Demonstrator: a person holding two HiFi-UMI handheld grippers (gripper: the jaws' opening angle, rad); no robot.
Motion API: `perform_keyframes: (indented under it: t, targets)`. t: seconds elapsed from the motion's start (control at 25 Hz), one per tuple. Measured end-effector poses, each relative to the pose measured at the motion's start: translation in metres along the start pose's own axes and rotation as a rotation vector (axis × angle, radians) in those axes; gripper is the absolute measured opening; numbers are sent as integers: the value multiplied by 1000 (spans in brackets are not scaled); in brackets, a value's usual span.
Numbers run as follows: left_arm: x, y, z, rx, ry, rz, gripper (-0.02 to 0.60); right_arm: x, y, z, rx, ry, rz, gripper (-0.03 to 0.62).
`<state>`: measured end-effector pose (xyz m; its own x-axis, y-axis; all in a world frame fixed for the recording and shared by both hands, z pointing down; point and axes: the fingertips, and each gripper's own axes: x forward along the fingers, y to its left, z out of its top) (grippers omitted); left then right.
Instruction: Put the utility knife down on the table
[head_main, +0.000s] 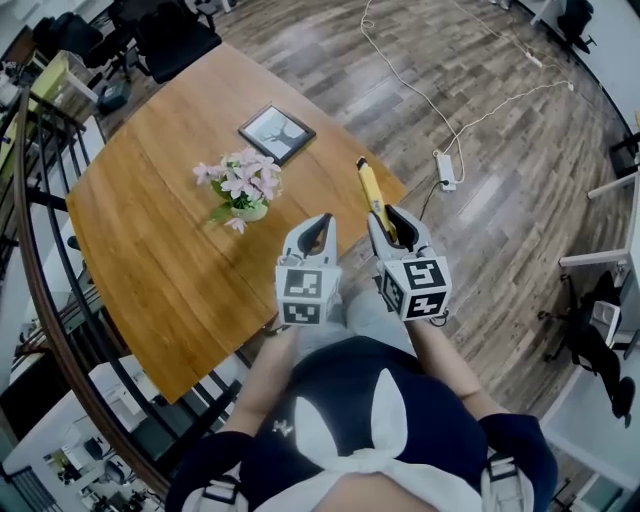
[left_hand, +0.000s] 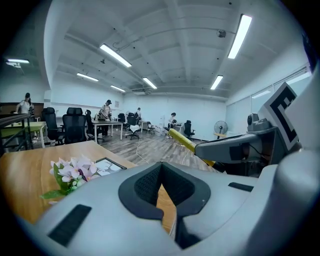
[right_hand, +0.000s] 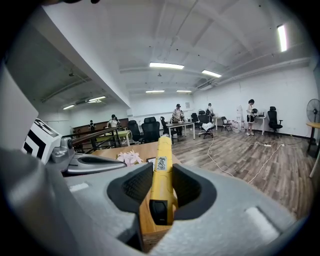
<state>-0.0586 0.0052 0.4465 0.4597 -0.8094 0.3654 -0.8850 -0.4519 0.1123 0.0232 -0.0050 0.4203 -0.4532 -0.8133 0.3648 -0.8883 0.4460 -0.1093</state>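
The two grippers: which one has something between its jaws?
The right gripper: its jaws are closed on the yellow utility knife, which points forward. On the left gripper the jaws are together, with nothing between them.

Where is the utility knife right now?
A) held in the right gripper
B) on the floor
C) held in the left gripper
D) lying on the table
A: the yellow utility knife is clamped in the right gripper, sticking out ahead of its jaws; the left gripper is shut on nothing.

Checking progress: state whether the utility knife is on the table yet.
Not yet: utility knife clamped in right tool, held clear of the table.
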Motion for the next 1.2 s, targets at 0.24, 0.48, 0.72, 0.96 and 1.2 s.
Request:
perform_keyframes:
  t: [0.24,0.48,0.72,0.96,1.2]
  targets:
    - [6,5,6,-3,-10,-26,17,4,-5,6,5,-12,-27,120]
    - [18,12,14,-14,-34,-23,17,10,-12,15,4,-26,-31,120]
    - [26,19,18,-11,-33,-8,17,20,-17,21,12,-26,-17,120]
    - [37,24,15,-11,-1,-11,17,33,-28,20,25,-26,-15,120]
    - [55,32,22,-9,-7,0,17,47,-43,23,31,-21,-18,120]
